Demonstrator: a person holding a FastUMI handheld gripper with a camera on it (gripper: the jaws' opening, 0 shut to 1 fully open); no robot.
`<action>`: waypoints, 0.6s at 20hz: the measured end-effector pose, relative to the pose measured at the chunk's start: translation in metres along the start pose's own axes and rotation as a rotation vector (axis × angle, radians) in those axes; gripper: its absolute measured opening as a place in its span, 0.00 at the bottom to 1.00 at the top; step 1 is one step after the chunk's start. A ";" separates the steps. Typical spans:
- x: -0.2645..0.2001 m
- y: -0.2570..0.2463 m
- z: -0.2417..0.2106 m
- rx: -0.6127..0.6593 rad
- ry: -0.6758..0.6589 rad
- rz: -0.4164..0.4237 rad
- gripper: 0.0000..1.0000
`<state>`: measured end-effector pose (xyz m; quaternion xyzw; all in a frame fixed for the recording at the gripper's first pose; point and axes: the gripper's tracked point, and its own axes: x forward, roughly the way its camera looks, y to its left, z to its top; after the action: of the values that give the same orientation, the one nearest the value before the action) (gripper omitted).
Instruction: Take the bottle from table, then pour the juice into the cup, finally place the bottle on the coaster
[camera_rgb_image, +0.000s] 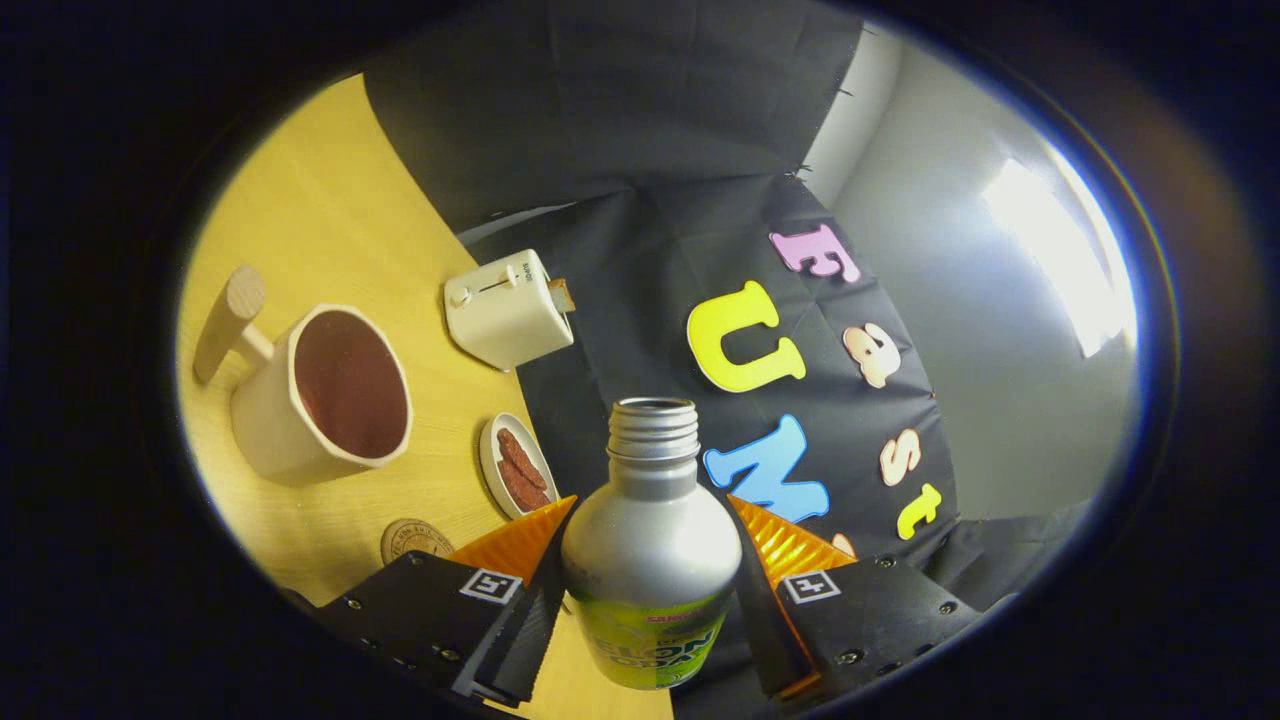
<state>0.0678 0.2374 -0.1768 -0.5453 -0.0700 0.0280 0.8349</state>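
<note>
A: Since entries run near to far, item one?

B: Gripper (648, 600), fingers clamped on either side of the bottle (650, 540); bottle uncapped, lifted off the table (300, 210), its open mouth pointing away from the fingers.

A: Item two?

B: Coaster (415, 541), near left, just beside the left finger. Beyond it, a small dish (492, 470) holding brown pieces.

A: Further out?

B: Cup (325, 395), left, with wooden handle, dark inside; whether it holds liquid I cannot tell. Toaster (507, 308), far, by the cloth wall.

A: Step in hand?

B: Judged: bottle taken, pouring under way or about to begin. Next calls for bringing the mouth left over the cup, tipping gently, then setting down on the coaster.
</note>
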 end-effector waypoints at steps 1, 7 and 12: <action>0.000 -0.003 0.001 0.038 -0.005 -0.005 0.80; 0.003 -0.021 -0.004 0.254 0.002 -0.028 0.80; 0.011 -0.021 -0.023 0.473 0.059 0.002 0.80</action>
<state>0.0817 0.2096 -0.1652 -0.3350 -0.0364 0.0284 0.9411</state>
